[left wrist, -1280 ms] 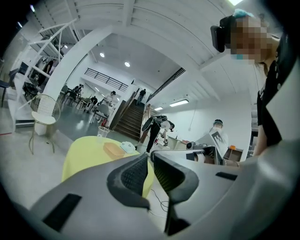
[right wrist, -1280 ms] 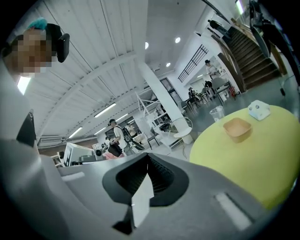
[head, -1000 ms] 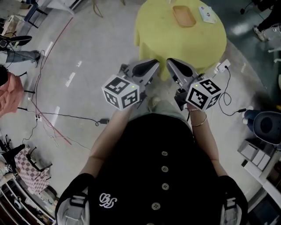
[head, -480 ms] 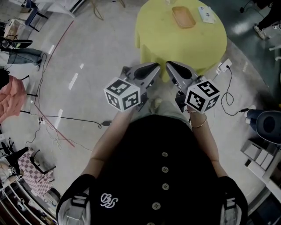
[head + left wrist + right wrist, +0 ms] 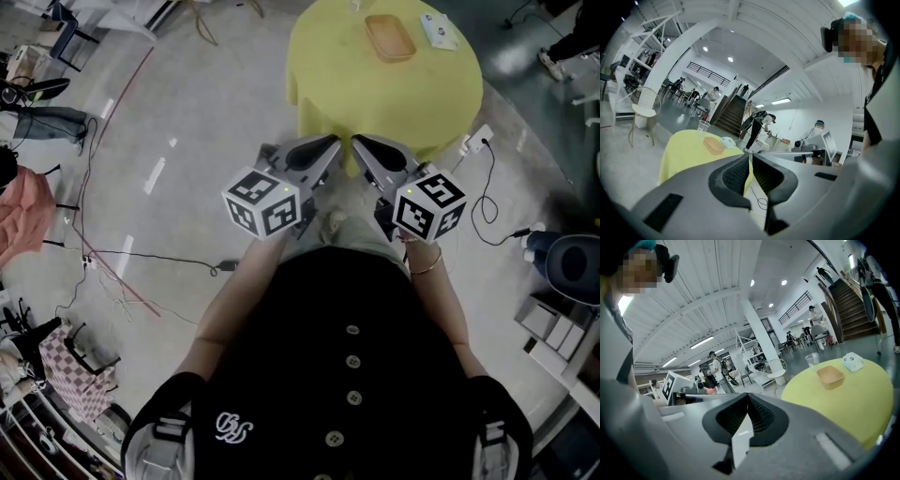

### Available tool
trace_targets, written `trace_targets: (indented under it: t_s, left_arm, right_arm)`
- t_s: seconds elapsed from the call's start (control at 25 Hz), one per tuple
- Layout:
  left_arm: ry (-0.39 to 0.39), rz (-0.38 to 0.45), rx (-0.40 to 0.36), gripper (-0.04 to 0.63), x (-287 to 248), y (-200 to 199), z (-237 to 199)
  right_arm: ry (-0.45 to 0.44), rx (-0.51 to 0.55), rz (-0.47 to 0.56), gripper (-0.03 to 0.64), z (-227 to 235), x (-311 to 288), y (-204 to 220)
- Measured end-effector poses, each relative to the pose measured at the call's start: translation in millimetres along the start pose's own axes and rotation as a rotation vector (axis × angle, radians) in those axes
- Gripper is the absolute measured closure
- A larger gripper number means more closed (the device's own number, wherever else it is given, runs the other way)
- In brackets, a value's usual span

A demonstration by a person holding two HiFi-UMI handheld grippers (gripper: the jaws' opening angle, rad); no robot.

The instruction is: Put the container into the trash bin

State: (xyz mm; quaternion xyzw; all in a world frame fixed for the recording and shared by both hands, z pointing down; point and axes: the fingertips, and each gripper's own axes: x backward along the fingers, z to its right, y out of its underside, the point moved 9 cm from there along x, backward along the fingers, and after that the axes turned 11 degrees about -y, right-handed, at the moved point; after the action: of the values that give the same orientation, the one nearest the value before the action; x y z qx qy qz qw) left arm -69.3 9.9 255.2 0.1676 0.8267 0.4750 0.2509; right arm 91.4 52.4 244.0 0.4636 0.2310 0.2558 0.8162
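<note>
The container [image 5: 390, 36], a shallow tan bowl, rests on the round yellow table [image 5: 337, 84] ahead of me; it also shows in the left gripper view as the container [image 5: 714, 145] and in the right gripper view as the container [image 5: 830, 376]. My left gripper [image 5: 335, 147] and right gripper [image 5: 357, 142] hang side by side in the air short of the table's near edge, tips almost together. Both are shut with nothing between the jaws. A round grey-blue bin [image 5: 572, 267] stands on the floor at the far right.
A clear plastic cup [image 5: 812, 359] and a small white box [image 5: 439, 30] share the table with the bowl. Cables [image 5: 141, 251] and a power strip [image 5: 476, 142] lie on the floor. A white chair [image 5: 643, 112] stands to the left, with people and stairs beyond.
</note>
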Motion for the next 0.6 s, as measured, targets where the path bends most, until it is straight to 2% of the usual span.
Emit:
trace_targets:
  t_s: [0.32, 0.6]
  left_arm:
    - [0.008, -0.011, 0.002, 0.563, -0.4, 2.1, -2.3]
    - [0.009, -0.023, 0.012, 0.563, 0.8, 5.0, -4.4]
  right_arm:
    - [0.016, 0.001, 0.003, 0.612, 2.8, 0.7, 1.1]
    - [0.024, 0.012, -0.036, 0.612, 4.3, 1.0, 6.0]
